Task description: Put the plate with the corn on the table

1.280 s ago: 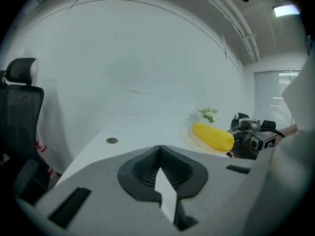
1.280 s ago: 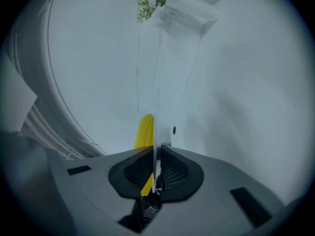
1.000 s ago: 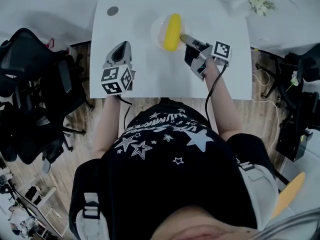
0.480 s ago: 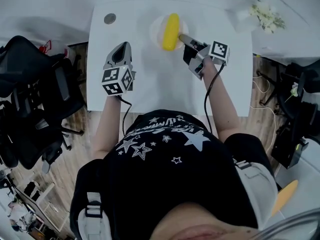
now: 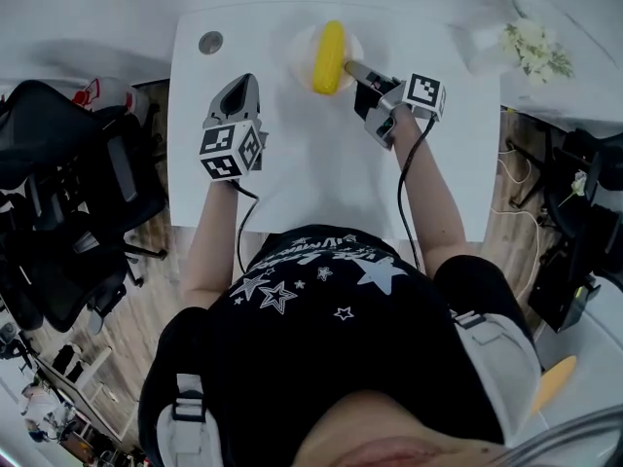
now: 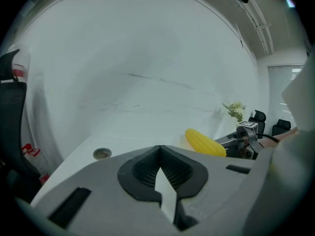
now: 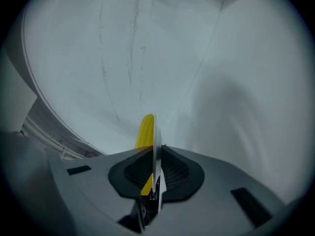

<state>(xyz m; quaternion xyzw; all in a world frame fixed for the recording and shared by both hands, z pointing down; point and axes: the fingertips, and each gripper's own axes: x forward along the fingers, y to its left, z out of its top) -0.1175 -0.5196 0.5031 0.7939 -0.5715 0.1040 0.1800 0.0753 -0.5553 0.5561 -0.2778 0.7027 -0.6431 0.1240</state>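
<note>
A yellow corn cob (image 5: 328, 56) lies on a small white plate (image 5: 300, 54) over the far middle of the white table (image 5: 292, 178). My right gripper (image 5: 353, 68) is shut on the plate's right rim. In the right gripper view the plate (image 7: 154, 141) shows edge-on between the jaws, with the corn (image 7: 145, 129) on its left. I cannot tell if the plate touches the table. My left gripper (image 5: 238, 86) hovers over the table to the left of the plate, shut and with nothing in it. From the left gripper view (image 6: 160, 149) the corn (image 6: 204, 142) lies ahead to the right.
A round grommet (image 5: 210, 42) sits in the table's far left corner. A small pot of flowers (image 5: 531, 47) stands on a surface at the far right. Black office chairs (image 5: 58, 193) crowd the floor to the left. A wall lies just beyond the table.
Both grippers have moved toward the far side of the table, and the plate with the corn has gone along in the right gripper. Neither gripper's jaws have changed.
</note>
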